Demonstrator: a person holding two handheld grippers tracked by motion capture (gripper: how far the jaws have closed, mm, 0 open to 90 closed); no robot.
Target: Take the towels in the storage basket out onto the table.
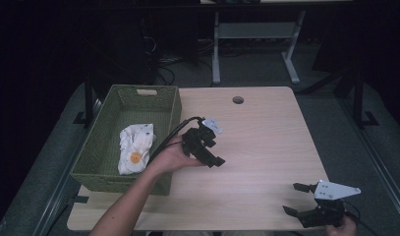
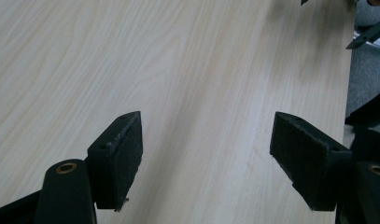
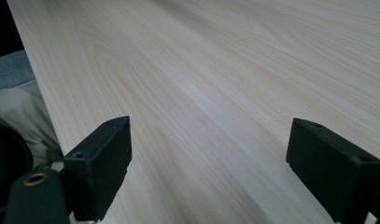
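Pale wood grain is seen across the tabletop [image 1: 266,142], on which a green woven basket [image 1: 164,105] is set at the left side, its near end reaching almost to the front edge. Inside the basket a crumpled white cloth [image 1: 135,145] with an orange spot is laid on the bottom, towards the near right corner. The left tool [image 1: 213,156] is held just right of the basket by the person's left hand [image 1: 174,157], and it is raised a little over the bare wood near the middle of the tabletop; its black cable is looped back over the basket's rim. In the left gripper view its jaws are spread wide apart, with nothing but wood grain between the left tool's pads [image 2: 127,154]. The right tool [image 1: 295,198] is kept well apart from it, at the near right corner of the tabletop, with a grey three-cornered plate [image 1: 336,190] on top. Its jaws are likewise held wide apart, and in the right gripper view only bare wood is framed between the right tool's pads [image 3: 110,161]. The cloth is touched by neither tool.
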